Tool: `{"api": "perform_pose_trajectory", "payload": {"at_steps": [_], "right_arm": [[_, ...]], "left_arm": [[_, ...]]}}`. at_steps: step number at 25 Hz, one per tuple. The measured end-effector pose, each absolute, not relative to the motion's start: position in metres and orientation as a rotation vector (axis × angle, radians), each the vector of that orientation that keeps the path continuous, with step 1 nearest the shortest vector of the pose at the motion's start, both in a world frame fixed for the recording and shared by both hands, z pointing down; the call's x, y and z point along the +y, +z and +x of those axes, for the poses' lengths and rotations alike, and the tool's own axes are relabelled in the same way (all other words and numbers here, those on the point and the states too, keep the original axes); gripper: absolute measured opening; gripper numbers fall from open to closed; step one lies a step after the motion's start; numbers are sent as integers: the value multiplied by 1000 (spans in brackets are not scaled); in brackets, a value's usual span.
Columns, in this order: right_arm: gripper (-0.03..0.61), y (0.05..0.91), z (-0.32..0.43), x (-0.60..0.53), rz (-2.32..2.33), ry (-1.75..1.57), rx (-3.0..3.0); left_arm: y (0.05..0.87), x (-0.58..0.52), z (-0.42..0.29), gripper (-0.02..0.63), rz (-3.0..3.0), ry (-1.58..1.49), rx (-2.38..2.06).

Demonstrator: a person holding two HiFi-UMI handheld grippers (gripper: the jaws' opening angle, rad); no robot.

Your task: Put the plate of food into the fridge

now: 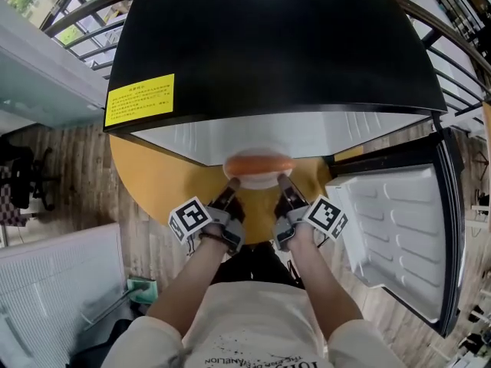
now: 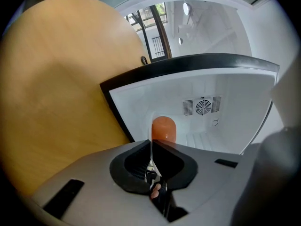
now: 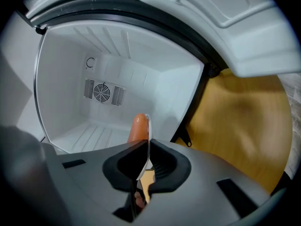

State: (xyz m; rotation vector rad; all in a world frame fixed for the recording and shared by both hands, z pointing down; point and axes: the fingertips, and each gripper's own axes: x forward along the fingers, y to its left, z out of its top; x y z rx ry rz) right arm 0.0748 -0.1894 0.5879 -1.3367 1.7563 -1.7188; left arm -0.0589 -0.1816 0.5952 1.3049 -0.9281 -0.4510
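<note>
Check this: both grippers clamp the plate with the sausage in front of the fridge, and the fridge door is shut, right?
No. The fridge door is open, swung to the person's right; the head view shows it. Otherwise right: the left gripper and right gripper both clamp the plate with the sausage before the fridge.

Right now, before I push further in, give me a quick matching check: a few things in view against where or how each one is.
Things:
1. plate
2. fridge door
3. yellow label
4. fan grille

Places or states:
A. on the back wall inside the fridge
B. swung open at the right
C. clamped at its rim by the left gripper and the right gripper
D. stuck on the black outer shell

Pairs: 1-C, 2-B, 3-D, 4-A
</note>
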Motion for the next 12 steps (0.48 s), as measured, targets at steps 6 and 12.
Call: {"api": "perform_pose_trajectory", "payload": {"at_steps": [6,12], "right_arm": [[35,593,76,-211,-1353,-1705,1756],[35,601,77,-233,-1383,-1678,1751]], "left_arm": [[602,-201,-58,32,1288,-478,-939],[611,-219,-57,32,1264,-513,-960]]}}
